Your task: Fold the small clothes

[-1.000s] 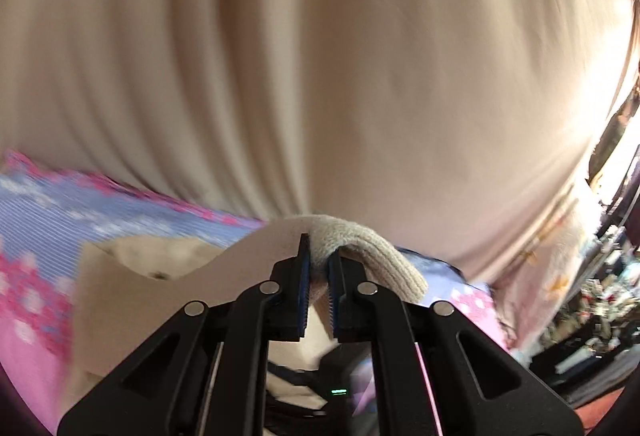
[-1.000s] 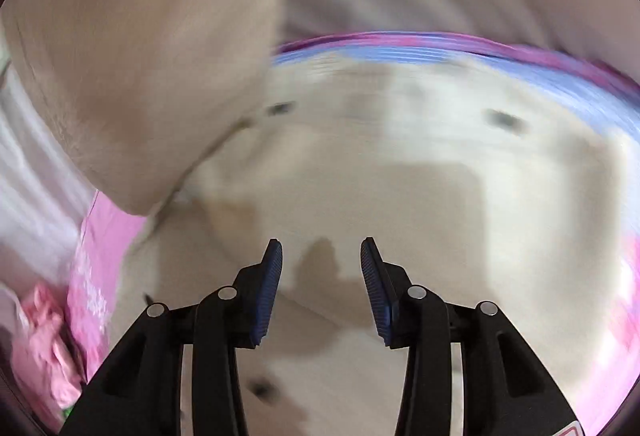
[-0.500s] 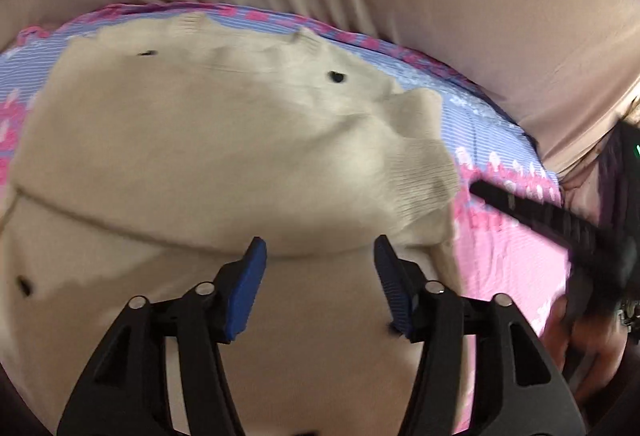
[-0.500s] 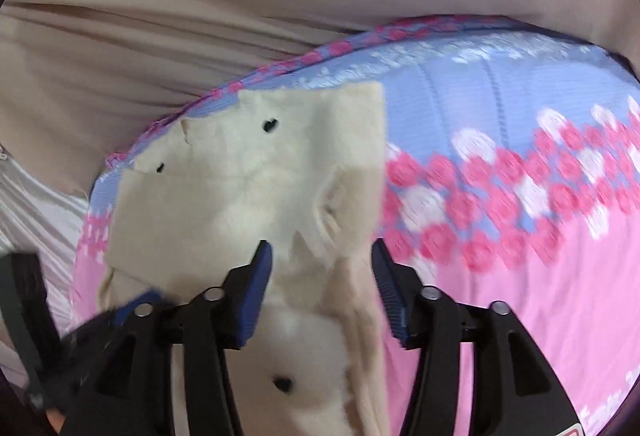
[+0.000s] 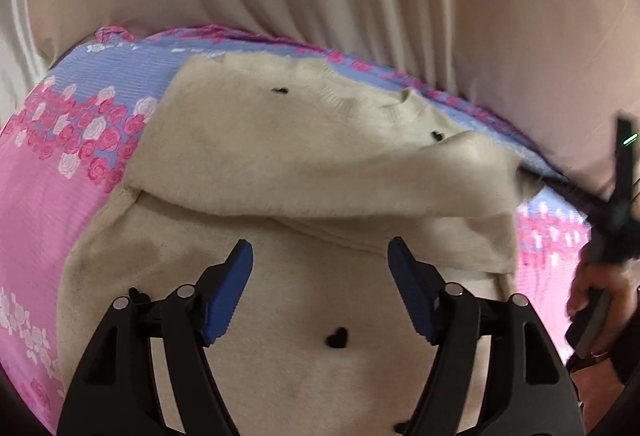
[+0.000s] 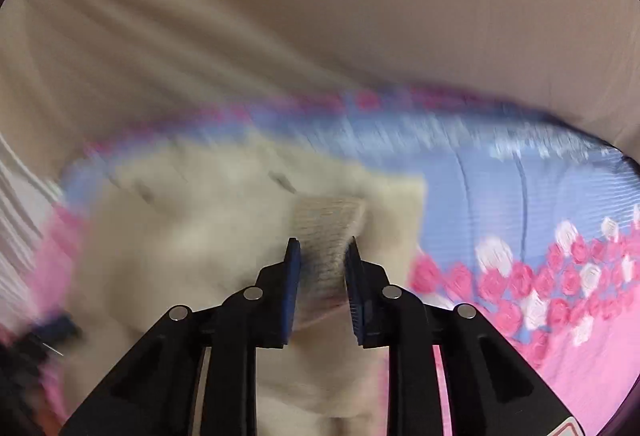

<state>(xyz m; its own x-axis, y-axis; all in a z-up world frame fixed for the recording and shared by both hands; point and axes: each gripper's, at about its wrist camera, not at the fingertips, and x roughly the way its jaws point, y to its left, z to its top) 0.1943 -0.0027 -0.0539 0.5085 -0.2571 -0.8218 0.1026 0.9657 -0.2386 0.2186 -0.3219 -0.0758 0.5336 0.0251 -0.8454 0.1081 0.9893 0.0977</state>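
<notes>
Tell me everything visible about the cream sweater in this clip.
The cream sweater is fuzzy knit with small black hearts and a ribbed collar. It lies flat on the pink and blue floral sheet, one sleeve folded across its chest. The right gripper, whose jaws have just been closing, pinches a ribbed cuff. The open left gripper hovers above.

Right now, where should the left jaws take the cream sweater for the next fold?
Probably the loose edge of the folded-over flap of the cream sweater, just ahead of the open left gripper. Come from above, jaws straddling the edge: it lies slightly raised off the layer beneath.
</notes>
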